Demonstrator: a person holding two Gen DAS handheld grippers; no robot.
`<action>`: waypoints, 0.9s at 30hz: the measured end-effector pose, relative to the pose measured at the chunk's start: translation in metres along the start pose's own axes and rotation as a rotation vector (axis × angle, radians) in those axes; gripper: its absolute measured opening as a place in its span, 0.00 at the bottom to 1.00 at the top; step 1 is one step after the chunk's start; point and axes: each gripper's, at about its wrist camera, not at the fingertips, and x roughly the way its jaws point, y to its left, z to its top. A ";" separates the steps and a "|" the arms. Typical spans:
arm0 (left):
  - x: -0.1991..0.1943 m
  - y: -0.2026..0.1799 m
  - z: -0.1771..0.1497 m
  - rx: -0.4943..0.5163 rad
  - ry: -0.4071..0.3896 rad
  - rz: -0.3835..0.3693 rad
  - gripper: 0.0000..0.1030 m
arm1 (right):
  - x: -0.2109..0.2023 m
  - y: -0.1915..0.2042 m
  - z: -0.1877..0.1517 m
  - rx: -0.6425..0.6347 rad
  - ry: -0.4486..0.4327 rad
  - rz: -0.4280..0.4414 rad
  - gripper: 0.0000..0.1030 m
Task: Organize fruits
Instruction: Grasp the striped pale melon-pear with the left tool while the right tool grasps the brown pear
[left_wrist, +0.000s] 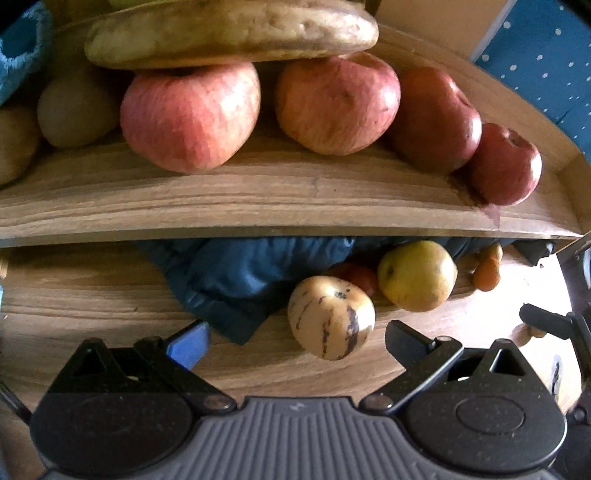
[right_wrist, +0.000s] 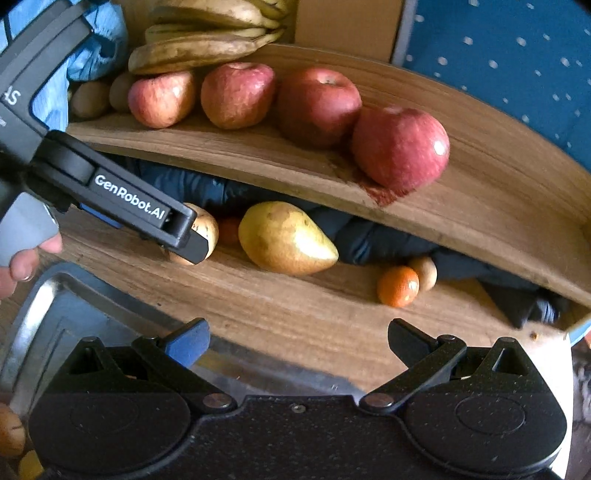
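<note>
a: where's the striped melon (left_wrist: 331, 318)?

b: on the lower shelf (left_wrist: 92, 295), straight ahead of the left hand-held gripper (left_wrist: 295, 341), lying between its spread fingers, not yet pinched. its long axis looks tilted, roughly upright in the left wrist view.

a: around the melon?

b: the pear (left_wrist: 417, 275) sits just behind it to the right, blue cloth (left_wrist: 240, 273) to the left, apples (left_wrist: 190, 116) on the shelf above.

a: the right hand-held gripper (right_wrist: 297, 341)?

b: spread too, empty, farther off. the left is nearer, i'd judge.
</note>
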 end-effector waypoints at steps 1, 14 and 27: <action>0.000 0.001 0.000 0.002 -0.002 -0.007 0.99 | 0.002 0.000 0.002 -0.014 0.001 -0.009 0.99; 0.004 0.011 0.008 0.006 -0.007 -0.074 0.93 | 0.023 0.005 0.022 -0.130 -0.013 -0.045 0.95; -0.006 0.018 0.006 -0.035 -0.019 -0.115 0.72 | 0.035 0.022 0.031 -0.218 -0.034 -0.033 0.77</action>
